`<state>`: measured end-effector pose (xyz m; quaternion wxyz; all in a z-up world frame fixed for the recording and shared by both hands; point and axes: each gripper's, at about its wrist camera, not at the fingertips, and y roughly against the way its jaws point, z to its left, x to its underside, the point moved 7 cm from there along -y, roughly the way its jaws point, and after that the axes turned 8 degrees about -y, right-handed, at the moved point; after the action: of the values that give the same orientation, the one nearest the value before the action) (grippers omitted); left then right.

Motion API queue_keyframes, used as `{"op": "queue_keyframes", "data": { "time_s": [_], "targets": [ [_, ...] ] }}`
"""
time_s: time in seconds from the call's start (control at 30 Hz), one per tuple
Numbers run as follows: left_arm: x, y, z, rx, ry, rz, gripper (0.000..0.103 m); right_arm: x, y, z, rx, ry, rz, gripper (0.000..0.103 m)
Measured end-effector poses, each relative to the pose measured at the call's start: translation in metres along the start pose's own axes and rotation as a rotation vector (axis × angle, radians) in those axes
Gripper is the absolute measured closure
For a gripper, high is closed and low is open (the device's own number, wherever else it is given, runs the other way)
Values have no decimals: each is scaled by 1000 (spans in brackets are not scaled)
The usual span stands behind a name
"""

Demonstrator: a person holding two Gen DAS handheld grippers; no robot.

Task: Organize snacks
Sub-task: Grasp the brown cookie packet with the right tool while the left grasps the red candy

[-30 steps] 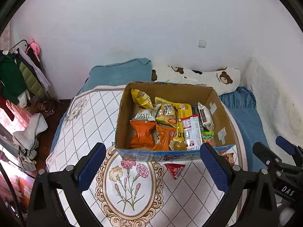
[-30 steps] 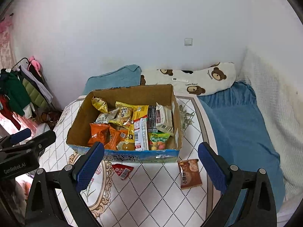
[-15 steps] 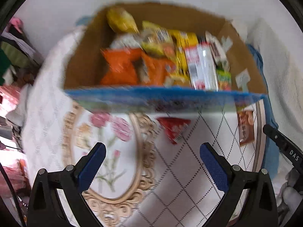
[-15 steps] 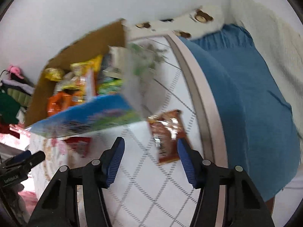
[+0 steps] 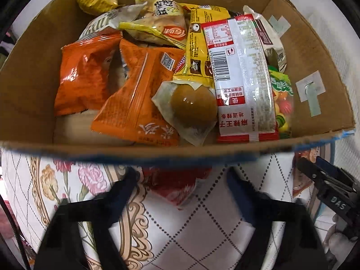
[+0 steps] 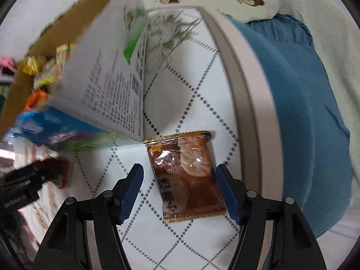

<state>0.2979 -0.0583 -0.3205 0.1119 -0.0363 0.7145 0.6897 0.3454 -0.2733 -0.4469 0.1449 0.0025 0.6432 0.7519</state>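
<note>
Left wrist view: close above cardboard box (image 5: pixel 315 45) near edge, facing down into it. Right wrist view: close over quilt (image 6: pixel 180 90), facing down beside box's right corner. Shared: box, red packet (image 5: pixel 180 186), opposite tong.

Box (image 5: pixel 315 51) across upper frame of left view, packets (image 5: pixel 139 85) piled inside. Below its near wall, on quilt (image 5: pixel 198 229), one packet (image 5: pixel 180 186) at lower centre between left gripper's (image 5: pixel 180 180) fingers. In right view: box at upper left, another packet (image 6: pixel 186 175) at lower centre touching box corner, between right gripper's (image 6: pixel 178 177) spread fingers. Pillow (image 6: pixel 249 2) at top.
</note>
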Motion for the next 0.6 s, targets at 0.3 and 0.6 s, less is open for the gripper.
{"op": "queue_keyframes", "data": {
  "time_s": [0.3,0.6],
  "targets": [
    [46,12,4,48,-10,21,69,30,-3,15,10,67,38,45],
    [146,15,25,133,24,155,70,121,3,58,-103,149,145,45]
  ]
}}
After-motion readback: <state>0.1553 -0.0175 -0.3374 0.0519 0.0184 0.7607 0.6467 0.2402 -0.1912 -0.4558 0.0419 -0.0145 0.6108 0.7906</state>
